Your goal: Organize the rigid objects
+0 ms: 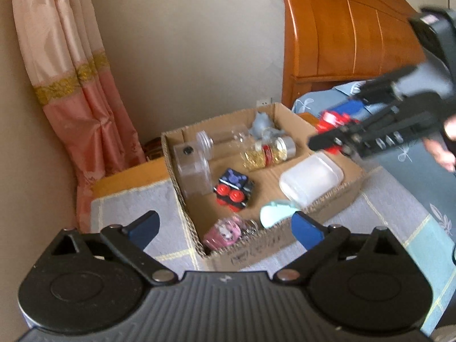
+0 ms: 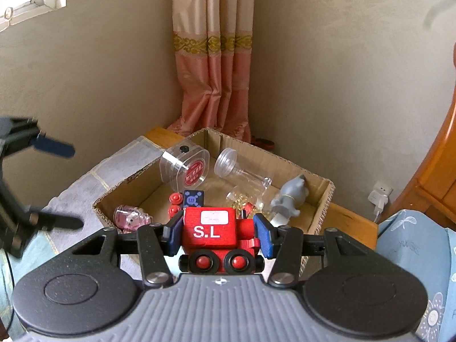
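A cardboard box [image 1: 336, 191] on a cloth-covered table holds a blue and red toy wagon [image 1: 233, 189], a pink trinket [image 1: 225, 233], a mint green piece [image 1: 275, 213], a white plastic tub [image 1: 310, 179], a bottle of gold bits [image 1: 268, 151], clear containers [image 1: 191, 171] and a grey figurine [image 1: 263, 124]. My left gripper [image 1: 225, 225] stands open over the box's near corner with nothing between its fingers. My right gripper [image 2: 218, 232] is shut on a red toy wagon [image 2: 211, 230] marked S.L, at the box's [image 2: 325, 199] near edge. The left wrist view shows it [image 1: 336, 139] over the box's far right corner.
A pink curtain [image 1: 82, 105] hangs in the corner behind the table. A wooden bed headboard [image 1: 350, 34] and blue bedding [image 1: 421, 176] lie to the right. A wall socket with a charger [image 2: 379, 196] sits low on the wall. A hand [image 1: 444, 145] holds the right gripper.
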`<state>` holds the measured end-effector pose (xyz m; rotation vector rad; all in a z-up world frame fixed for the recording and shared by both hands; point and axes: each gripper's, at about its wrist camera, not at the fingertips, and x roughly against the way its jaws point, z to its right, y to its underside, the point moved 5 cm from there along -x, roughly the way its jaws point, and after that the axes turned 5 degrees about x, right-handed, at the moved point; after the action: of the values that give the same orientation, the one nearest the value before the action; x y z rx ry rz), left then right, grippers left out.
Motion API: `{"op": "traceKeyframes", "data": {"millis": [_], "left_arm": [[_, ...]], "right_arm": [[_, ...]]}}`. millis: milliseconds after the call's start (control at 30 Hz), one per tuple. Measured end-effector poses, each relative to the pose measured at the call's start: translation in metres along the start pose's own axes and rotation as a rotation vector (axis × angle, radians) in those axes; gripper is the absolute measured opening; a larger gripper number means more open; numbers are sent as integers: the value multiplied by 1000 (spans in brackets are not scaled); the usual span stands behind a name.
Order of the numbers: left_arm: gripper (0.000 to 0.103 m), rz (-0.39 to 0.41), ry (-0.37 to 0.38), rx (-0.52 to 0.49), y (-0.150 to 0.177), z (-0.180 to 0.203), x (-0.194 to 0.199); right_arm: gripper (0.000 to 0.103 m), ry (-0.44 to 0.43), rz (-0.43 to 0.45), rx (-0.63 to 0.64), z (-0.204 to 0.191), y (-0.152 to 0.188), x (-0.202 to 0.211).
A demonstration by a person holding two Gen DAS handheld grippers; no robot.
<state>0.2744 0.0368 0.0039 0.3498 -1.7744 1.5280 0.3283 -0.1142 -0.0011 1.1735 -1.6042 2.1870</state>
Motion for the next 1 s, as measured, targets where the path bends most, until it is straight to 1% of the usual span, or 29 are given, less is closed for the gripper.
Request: {"op": "traceKeyframes", "data": {"millis": [167, 233, 267, 300, 333, 367, 400, 533, 600, 700, 800, 867, 933, 1000], "left_arm": [[99, 2, -11, -27, 10, 5, -9], [99, 0, -23, -30, 11, 5, -15], [99, -2, -26, -32, 12, 5, -17], [99, -1, -32, -31, 12, 6, -18], [99, 3, -41, -31, 12, 6, -19], [99, 8, -48, -33, 12, 6, -19], [99, 13, -53, -34, 12, 7, -18], [99, 29, -86, -33, 13, 8, -11], [102, 47, -101, -26, 15, 9, -4], [102, 58, -117, 10, 21, 10, 3], [102, 57, -128, 77, 30, 13, 9], [102, 44, -161, 126, 39, 14, 10], [102, 10, -210, 163, 48, 20, 10], [102, -9, -243, 163, 56, 30, 16]], "right_arm": [[56, -30, -9, -5, -1, -10, -23], [58, -42, -7, -14, -4, -14, -31], [65, -51, -4, -20, -5, -16, -34], [77, -56, 0, -26, -7, -17, -35], [84, -53, 6, -29, -8, -19, -35], [95, -42, 14, -34, -10, -20, -34], [100, -30, 17, -38, -11, -21, -32], [103, 11, 6, -66, -14, -18, -15], [103, 47, -2, -80, -15, -15, -3], [103, 126, -25, -100, -20, -6, 17], [103, 195, -52, -138, -26, 12, 32], [103, 219, -72, -193, -30, 31, 39], [103, 235, -97, -252, -37, 49, 43], [103, 270, -112, -302, -44, 68, 48]]}}
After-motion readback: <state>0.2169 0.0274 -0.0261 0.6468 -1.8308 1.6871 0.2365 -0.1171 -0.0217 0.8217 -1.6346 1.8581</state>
